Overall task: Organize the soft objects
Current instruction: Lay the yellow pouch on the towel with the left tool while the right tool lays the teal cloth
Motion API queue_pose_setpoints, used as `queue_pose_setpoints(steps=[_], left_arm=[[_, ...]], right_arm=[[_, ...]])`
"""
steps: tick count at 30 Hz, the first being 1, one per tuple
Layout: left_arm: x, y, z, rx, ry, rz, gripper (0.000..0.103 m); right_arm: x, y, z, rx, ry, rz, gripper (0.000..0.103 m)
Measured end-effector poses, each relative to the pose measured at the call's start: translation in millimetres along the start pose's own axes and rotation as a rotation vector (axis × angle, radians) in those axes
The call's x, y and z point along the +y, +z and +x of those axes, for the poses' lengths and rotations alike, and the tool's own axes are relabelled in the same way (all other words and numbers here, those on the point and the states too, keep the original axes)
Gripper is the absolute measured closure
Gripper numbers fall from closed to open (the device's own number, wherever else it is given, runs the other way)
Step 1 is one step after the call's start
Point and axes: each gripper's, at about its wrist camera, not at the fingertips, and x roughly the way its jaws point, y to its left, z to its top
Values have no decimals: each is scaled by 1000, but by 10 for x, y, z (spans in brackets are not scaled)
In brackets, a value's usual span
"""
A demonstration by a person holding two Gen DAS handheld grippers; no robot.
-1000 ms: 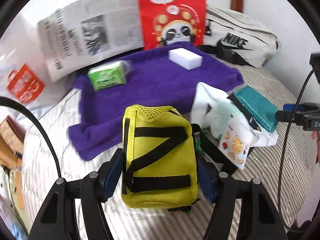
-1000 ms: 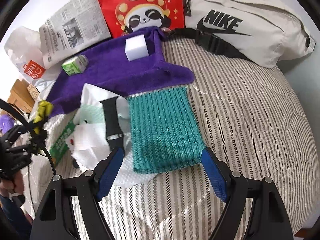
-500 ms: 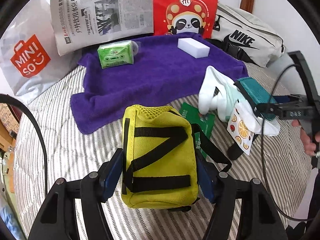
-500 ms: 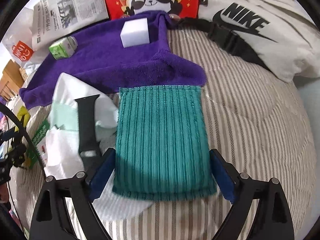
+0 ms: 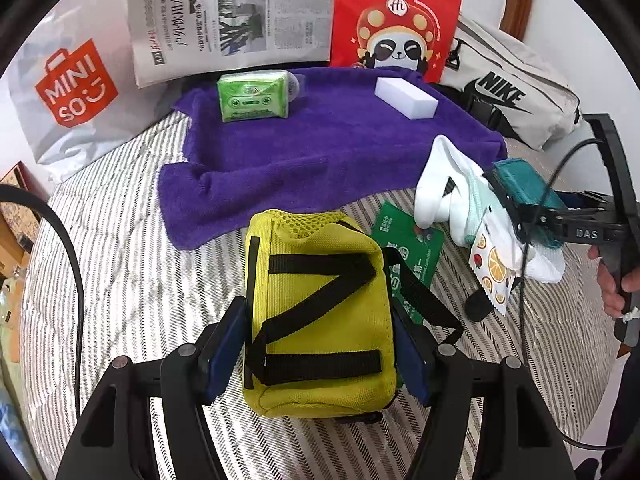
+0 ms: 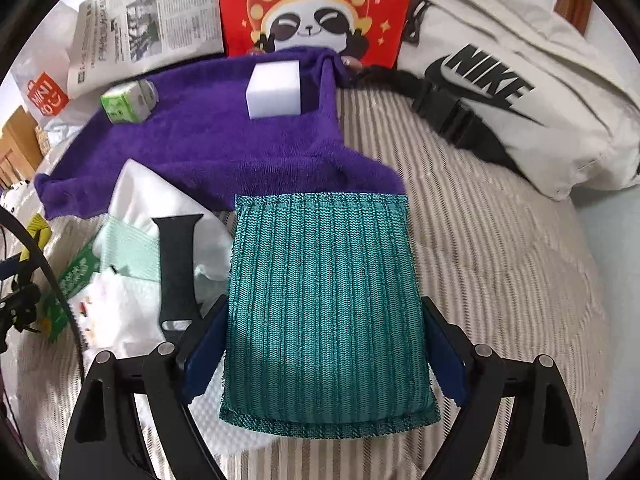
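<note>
My left gripper (image 5: 320, 340) is shut on a yellow pouch with black straps (image 5: 320, 312), held just above the striped bed. My right gripper (image 6: 324, 344) has its fingers at both sides of a teal knitted pad (image 6: 324, 296) and grips it; it also shows in the left wrist view (image 5: 528, 196) with the pad (image 5: 524, 192). A purple towel (image 5: 320, 152) lies behind, with a green tissue pack (image 5: 254, 96) and a white sponge block (image 5: 406, 98) on it. White cloths (image 6: 160, 208) and a black strap (image 6: 176, 272) lie left of the teal pad.
A newspaper (image 5: 228, 16), a red panda bag (image 5: 396, 20), a white Miniso bag (image 5: 72, 84) and a grey Nike bag (image 6: 512, 92) line the back. A green card (image 5: 404, 244) and a fruit-print packet (image 5: 494, 272) lie on the bed.
The right gripper has moved forward over the teal pad and closed in on its sides. The left gripper with the yellow pouch has pulled back from the purple towel.
</note>
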Motion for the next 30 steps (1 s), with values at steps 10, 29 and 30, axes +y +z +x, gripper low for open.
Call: queue_pose_setpoints(steps=[10, 29, 30], left_arm=[[104, 15, -153, -31, -4, -58, 37], [147, 229, -435, -65, 8, -85, 37], [148, 264, -438, -67, 10, -83, 37]], right_arm=[[-88, 56, -391, -45, 85, 41, 15], [137, 354, -480, -40, 169, 6, 15], [148, 397, -471, -37, 167, 5, 15]])
